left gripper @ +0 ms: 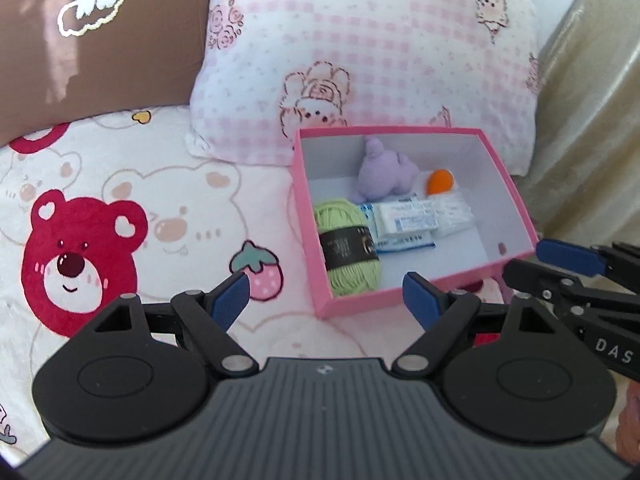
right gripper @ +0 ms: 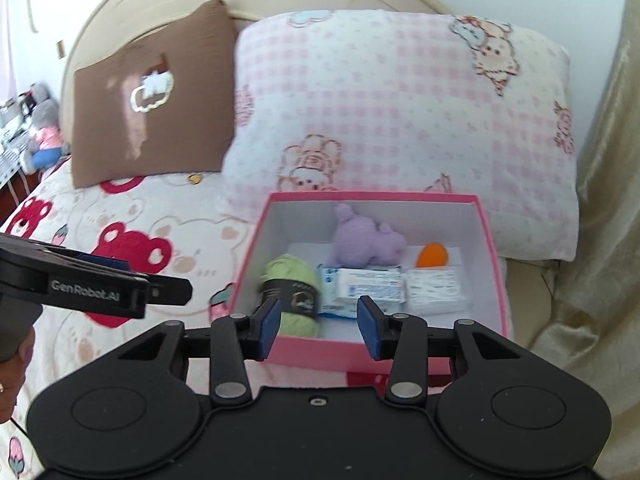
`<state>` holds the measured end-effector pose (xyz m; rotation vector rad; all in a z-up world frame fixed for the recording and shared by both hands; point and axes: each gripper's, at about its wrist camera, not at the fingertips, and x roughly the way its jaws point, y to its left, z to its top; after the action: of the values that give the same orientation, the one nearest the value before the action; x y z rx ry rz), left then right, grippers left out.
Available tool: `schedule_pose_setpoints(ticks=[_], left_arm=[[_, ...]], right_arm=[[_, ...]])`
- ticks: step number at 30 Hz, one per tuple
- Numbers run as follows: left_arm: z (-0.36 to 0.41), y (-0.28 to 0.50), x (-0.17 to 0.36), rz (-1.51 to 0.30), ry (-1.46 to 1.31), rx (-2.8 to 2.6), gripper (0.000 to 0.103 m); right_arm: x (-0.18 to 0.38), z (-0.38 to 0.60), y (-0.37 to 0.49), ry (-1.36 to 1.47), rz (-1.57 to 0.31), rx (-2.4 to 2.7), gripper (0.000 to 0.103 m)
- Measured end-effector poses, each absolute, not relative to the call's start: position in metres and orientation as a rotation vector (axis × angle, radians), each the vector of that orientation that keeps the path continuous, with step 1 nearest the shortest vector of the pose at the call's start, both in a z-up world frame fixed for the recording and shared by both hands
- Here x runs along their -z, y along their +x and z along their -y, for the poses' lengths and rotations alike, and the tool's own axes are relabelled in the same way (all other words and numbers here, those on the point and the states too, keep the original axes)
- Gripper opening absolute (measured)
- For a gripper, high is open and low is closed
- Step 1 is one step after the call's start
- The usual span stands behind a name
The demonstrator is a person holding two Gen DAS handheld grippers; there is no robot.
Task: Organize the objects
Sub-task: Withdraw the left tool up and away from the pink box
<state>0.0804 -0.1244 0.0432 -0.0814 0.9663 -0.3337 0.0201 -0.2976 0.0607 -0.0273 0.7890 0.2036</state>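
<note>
The open pink cardboard box (right gripper: 384, 354) sits on the bear-print bed cover (left gripper: 132, 216), against the pink checked pillow (right gripper: 400, 112), keeping the green yarn ball (right gripper: 294, 292), purple plush toy (right gripper: 366, 244) and white packets (right gripper: 368, 284) together. The left hand-held gripper (left gripper: 326, 296) is wide open and empty; the right hand-held gripper (right gripper: 320, 326) is partly open, holding nothing

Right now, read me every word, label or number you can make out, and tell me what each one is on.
"GenRobot.AI": side of the black left gripper, seen from the right wrist.
"DAS": black arm of the right gripper, cut off at the frame edge.
Black band on the green yarn ball: blurred.
White-and-blue paper packets: print too small.
</note>
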Motion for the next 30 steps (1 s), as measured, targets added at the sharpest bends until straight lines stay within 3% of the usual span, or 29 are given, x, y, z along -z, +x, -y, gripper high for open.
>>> schedule_pose_setpoints(ticks=[8, 18, 23, 30], left_arm=[[0.093, 0.058, -0.065, -0.921, -0.089, 0.312, 0.084], [0.062, 0.048, -0.054, -0.959, -0.14, 0.266, 0.085], [0.058, 0.041, -0.053, -0.955, -0.138, 0.269, 0.086], [0.053, 0.036, -0.05, -0.935, -0.103, 0.246, 0.087]], right_arm=[[-0.065, 0.28, 0.01, -0.038, -0.794, -0.187, 0.055], [-0.062, 0.259, 0.009, -0.041, -0.85, -0.176, 0.065], [-0.068, 0.251, 0.006, -0.066, -0.833, -0.162, 0.082], [-0.056, 0.258, 0.006, 0.024, -0.91, -0.131, 0.092]])
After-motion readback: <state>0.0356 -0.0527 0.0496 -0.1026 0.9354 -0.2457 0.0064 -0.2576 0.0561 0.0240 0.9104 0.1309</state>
